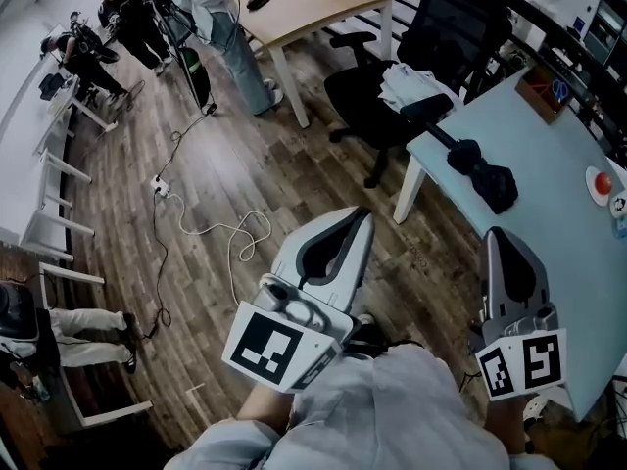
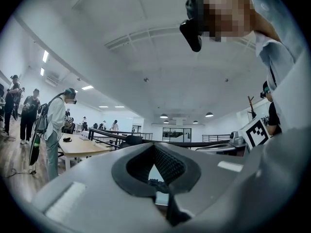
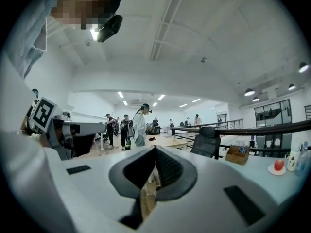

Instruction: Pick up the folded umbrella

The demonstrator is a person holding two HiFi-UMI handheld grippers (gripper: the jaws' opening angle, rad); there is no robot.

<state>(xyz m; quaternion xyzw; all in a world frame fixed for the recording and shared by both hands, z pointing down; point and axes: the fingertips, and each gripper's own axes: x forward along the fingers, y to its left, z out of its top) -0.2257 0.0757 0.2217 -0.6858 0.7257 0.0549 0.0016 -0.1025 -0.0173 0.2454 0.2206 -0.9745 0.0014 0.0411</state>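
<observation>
The folded black umbrella (image 1: 482, 172) lies on the pale blue table (image 1: 549, 194), its thin handle pointing toward the table's near-left corner. My left gripper (image 1: 360, 214) hangs over the wooden floor, left of that corner and well short of the umbrella; its jaws are shut and empty. My right gripper (image 1: 494, 233) is over the table's near edge, a little below the umbrella, with its jaws also shut on nothing. In the left gripper view the left gripper (image 2: 154, 146) points level across the room. The right gripper (image 3: 155, 148) does the same in its own view.
A black office chair (image 1: 411, 76) with a white cloth on its seat stands by the table's far-left corner. A wooden box (image 1: 542, 91) and a red fruit on a plate (image 1: 602, 182) are on the table. Cables and a power strip (image 1: 162, 188) lie on the floor; people stand at the upper left.
</observation>
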